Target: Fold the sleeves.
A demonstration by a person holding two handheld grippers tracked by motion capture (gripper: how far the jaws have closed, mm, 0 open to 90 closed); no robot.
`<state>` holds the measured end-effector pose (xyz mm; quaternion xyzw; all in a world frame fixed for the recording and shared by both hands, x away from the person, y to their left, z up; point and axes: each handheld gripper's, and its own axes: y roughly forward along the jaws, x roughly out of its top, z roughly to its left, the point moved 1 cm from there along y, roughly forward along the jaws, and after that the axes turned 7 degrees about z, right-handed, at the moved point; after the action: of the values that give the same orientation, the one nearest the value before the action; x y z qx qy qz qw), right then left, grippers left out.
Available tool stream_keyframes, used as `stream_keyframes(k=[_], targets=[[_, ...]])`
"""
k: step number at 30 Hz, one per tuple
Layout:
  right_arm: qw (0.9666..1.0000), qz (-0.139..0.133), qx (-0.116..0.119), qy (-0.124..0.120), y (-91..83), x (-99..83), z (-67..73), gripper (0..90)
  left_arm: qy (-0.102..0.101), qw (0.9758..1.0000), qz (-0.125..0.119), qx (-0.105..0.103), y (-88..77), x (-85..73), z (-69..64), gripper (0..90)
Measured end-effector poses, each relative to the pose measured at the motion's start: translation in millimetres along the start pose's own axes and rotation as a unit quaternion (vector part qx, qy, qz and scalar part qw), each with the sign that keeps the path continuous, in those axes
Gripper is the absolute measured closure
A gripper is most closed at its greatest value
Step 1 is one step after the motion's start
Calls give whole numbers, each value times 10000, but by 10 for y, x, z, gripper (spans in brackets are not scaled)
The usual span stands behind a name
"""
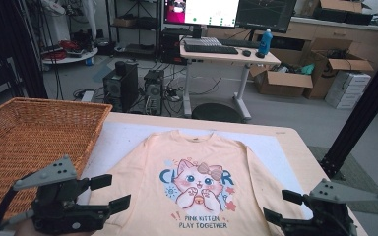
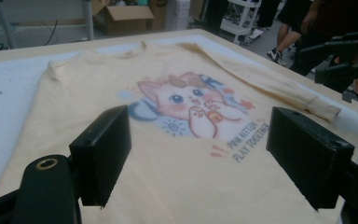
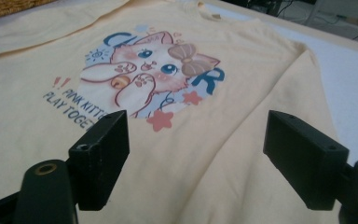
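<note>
A pale peach long-sleeved shirt [image 1: 197, 162] with a pink kitten print lies flat, front up, on the white-topped table [image 1: 123, 135]. My left gripper [image 1: 110, 192] hovers open over the shirt's lower left side, nothing between its jaws. In the left gripper view the shirt [image 2: 168, 154] spreads beneath the left gripper [image 2: 200, 154], and the far sleeve's cuff [image 2: 324, 108] lies near the table edge. My right gripper [image 1: 281, 206] stands open at the shirt's lower right, by the right sleeve. Through the right gripper view the right gripper [image 3: 196, 158] is above the shirt [image 3: 214, 154] just below the print.
A large wicker basket [image 1: 34, 130] sits on the table's left side, close to my left gripper. Bare white table surface shows beyond the collar and to the right of the shirt. A person's legs [image 2: 303, 28] stand off the table's far side in the left gripper view.
</note>
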<state>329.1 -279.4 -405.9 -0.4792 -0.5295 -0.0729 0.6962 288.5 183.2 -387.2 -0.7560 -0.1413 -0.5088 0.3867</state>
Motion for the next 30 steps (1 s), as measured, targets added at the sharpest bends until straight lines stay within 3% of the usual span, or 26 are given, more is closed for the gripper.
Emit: stream_keyframes(k=[3, 8, 13, 16, 18, 21, 24, 30], targets=[[9997, 156, 155, 94, 47, -98, -9, 260, -12, 10000, 24, -5, 48, 2, 5, 215], [9980, 481, 327, 228, 107, -274, 12, 421, -43, 10000, 18, -31, 114, 1, 15, 197], [9963, 810, 205, 218, 135, -457, -6, 615, 11, 10000, 29, 31, 147, -10, 43, 195], [9961, 831, 138, 272, 154, -520, -38, 758, 7, 10000, 20, 8, 154, -9, 58, 191], [9962, 800, 117, 319, 144, -503, -61, 814, 0, 10000, 52, 0, 164, -12, 63, 190], [9962, 794, 67, 356, 146, -456, -66, 837, 22, 9999, 90, 52, 159, -22, 67, 179], [9974, 621, 117, 346, 115, -339, -22, 838, 11, 9999, 98, 71, 128, -40, 77, 180], [9983, 497, 298, -72, 140, 4, 243, 837, -38, 9999, 79, 127, 46, -71, 96, 180]])
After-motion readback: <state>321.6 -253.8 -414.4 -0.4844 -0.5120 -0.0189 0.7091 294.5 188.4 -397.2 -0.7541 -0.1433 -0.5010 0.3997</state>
